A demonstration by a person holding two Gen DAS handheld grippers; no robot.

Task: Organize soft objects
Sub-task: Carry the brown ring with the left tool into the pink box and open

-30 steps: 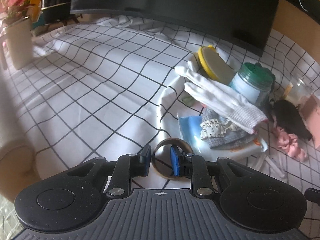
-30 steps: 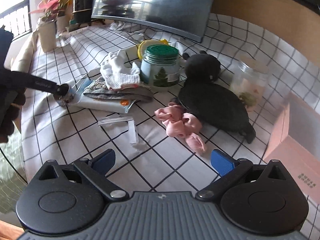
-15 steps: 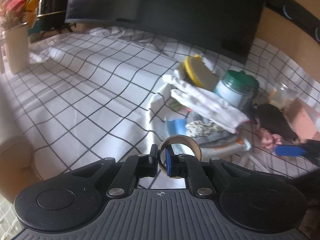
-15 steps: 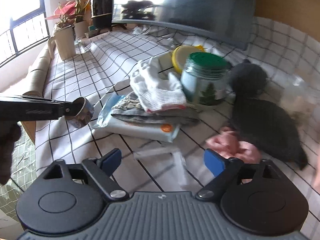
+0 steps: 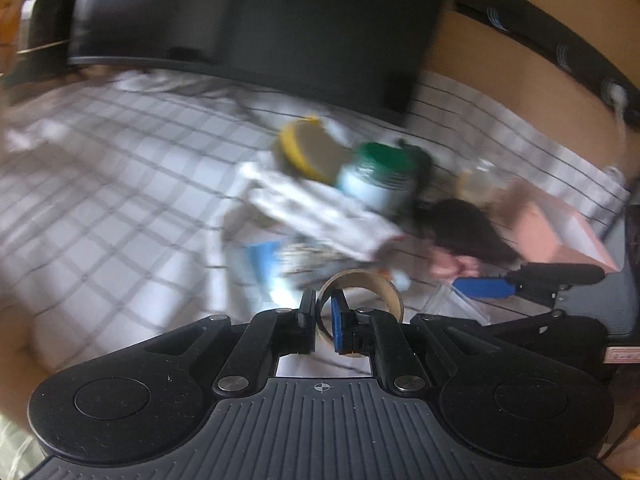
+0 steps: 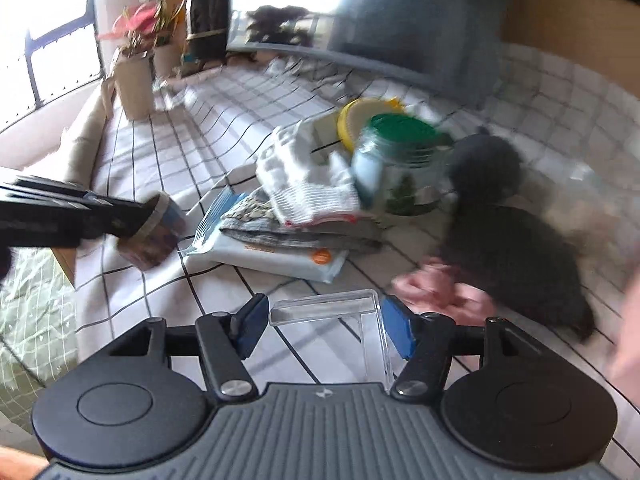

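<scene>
Holding the tape roll (image 5: 360, 300) tight, my left gripper (image 5: 323, 320) has its two pads pressed together on the roll's wall, one pad outside the ring and one inside. A second ago the roll sat on the checked cloth (image 5: 120, 184) and the pads were only just going around it. Now it is up off the bench, and my right camera shows it hanging in the air at the left, above the cloth near the bench edge. So the roll is picked up and can go to its place.

My right gripper (image 6: 324, 330) has changed too. A second ago it was wide apart over bare cloth. Now its pads are closing, and a clear plastic corner piece (image 6: 344, 312) lies between them. I do not think the pads press on it yet, as I can see a small gap on each side.

Just past that piece is the pink scrunchie (image 6: 436, 286), touching the black plush toy (image 6: 512, 256). Farther out, a white glove (image 6: 308, 182) lies on folded cloths and a wipes pack (image 6: 280, 258). Behind it stand a green-lidded jar (image 6: 400, 168) and a yellow-rimmed lid (image 6: 360, 120).

I think the soft things are all still waiting. The hard bits seem to be getting cleared away first.
</scene>
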